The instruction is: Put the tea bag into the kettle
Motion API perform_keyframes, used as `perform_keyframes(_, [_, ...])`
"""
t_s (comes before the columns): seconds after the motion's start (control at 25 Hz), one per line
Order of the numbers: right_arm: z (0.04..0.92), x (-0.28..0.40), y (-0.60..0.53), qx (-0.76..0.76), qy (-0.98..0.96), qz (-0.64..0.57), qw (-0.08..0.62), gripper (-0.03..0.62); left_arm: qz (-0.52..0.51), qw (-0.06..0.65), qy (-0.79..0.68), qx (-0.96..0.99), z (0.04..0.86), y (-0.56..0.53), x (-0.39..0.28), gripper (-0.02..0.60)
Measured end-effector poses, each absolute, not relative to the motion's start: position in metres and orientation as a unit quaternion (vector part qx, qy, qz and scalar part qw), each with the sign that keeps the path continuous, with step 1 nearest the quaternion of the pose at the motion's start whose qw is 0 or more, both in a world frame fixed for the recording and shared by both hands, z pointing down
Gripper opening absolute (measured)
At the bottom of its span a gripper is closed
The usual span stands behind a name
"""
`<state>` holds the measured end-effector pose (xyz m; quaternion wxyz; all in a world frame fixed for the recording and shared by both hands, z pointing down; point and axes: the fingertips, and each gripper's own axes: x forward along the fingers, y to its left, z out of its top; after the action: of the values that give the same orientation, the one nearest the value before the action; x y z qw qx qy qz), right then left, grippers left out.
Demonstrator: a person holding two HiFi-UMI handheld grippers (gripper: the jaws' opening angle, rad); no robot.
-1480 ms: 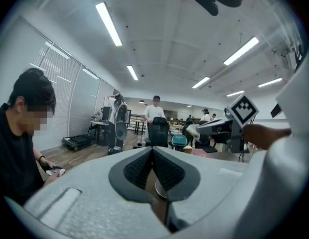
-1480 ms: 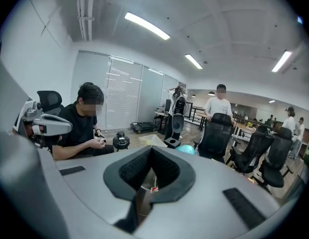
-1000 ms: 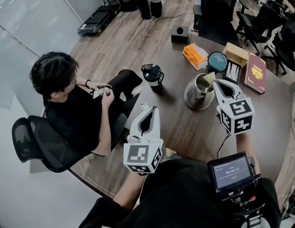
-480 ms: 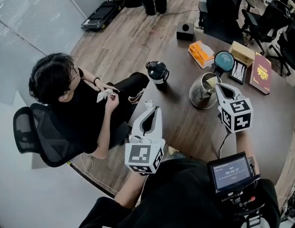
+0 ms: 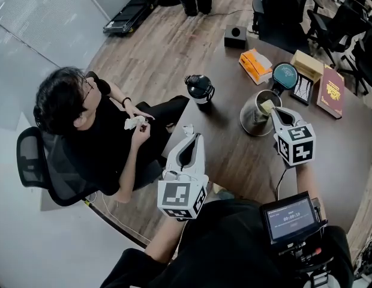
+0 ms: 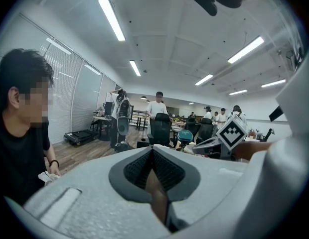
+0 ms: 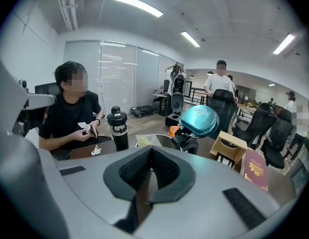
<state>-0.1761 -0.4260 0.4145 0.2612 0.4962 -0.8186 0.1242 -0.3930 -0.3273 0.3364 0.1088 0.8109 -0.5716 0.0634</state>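
While the left gripper (image 5: 188, 135) is closed empty, the right gripper (image 5: 272, 109) pinches the tea bag (image 5: 267, 105) over the kettle (image 5: 248, 114).

You wear a black top (image 5: 234, 251). Your left gripper (image 5: 187, 134) and right gripper (image 5: 272, 109) are pale grey, long and pointy, with dark bumpy pads inside. Each has a white cube with black square marks. A thin cable (image 5: 281, 182) runs down towards the small screen (image 5: 292, 216) on your chest.
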Motion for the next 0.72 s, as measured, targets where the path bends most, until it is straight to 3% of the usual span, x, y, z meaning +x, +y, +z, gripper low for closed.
perform_keyframes(0.72, [0.436,-0.176,-0.427,0.498,-0.809,0.128,0.286,0.008,0.063,0.111,-0.570,0.812,0.338,-0.329,-0.392,0.005])
